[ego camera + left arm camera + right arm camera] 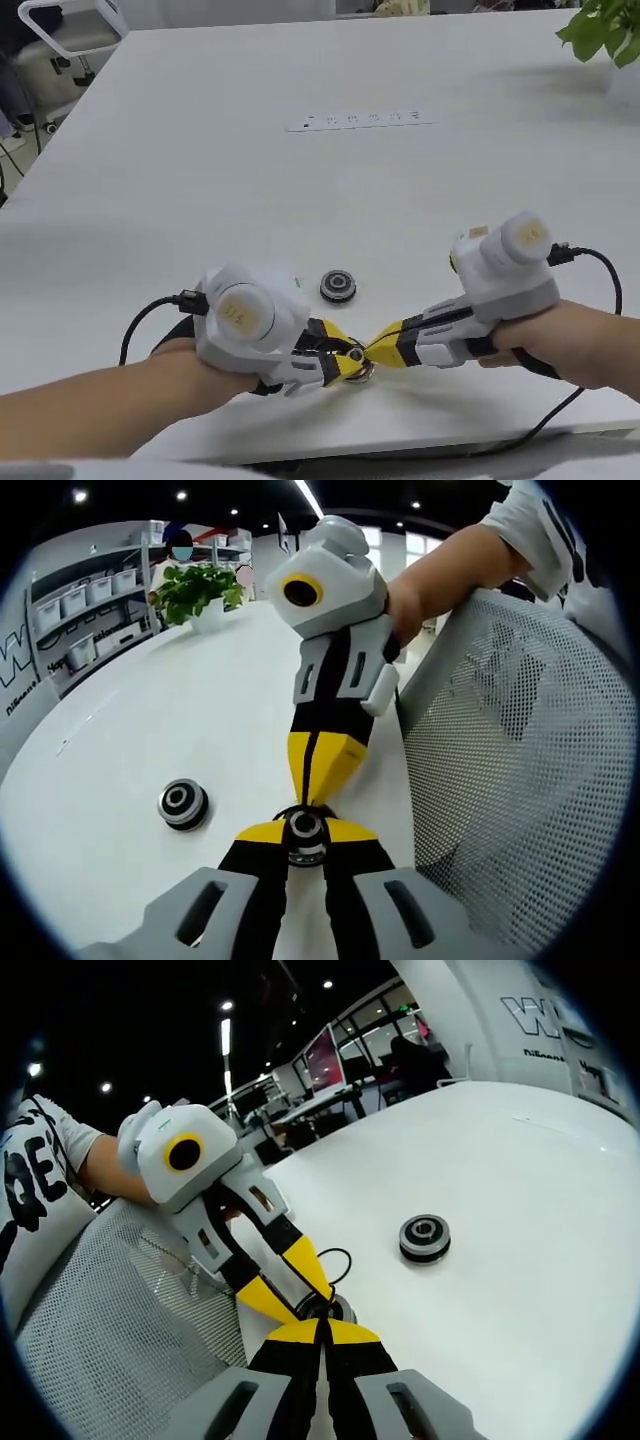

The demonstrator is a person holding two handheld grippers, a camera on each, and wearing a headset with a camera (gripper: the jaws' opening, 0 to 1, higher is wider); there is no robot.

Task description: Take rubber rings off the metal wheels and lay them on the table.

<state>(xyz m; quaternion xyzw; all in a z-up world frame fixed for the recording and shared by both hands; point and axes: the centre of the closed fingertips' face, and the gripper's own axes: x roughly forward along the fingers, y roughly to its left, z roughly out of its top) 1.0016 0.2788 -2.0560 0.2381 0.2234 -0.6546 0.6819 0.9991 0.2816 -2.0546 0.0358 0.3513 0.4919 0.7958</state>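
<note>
Grips the metal wheel (pixel 305 832) in the left claw (pixel 345 362) near the table (pixel 300 200) edge. Holds the right claw (pixel 375 352), jaws closed, at its rim. Expect slick, rigid metal and a soft, stretchy rubber ring (pixel 346 1257): pinch its outer lip.

A wide white table (pixel 200 150) carries a power strip (pixel 360 121) and a potted plant (pixel 600 30). A grey mesh chair (pixel 500 760) stands beside it. Shelves (pixel 85 610) hold bins under small ceiling lights (pixel 180 495).
</note>
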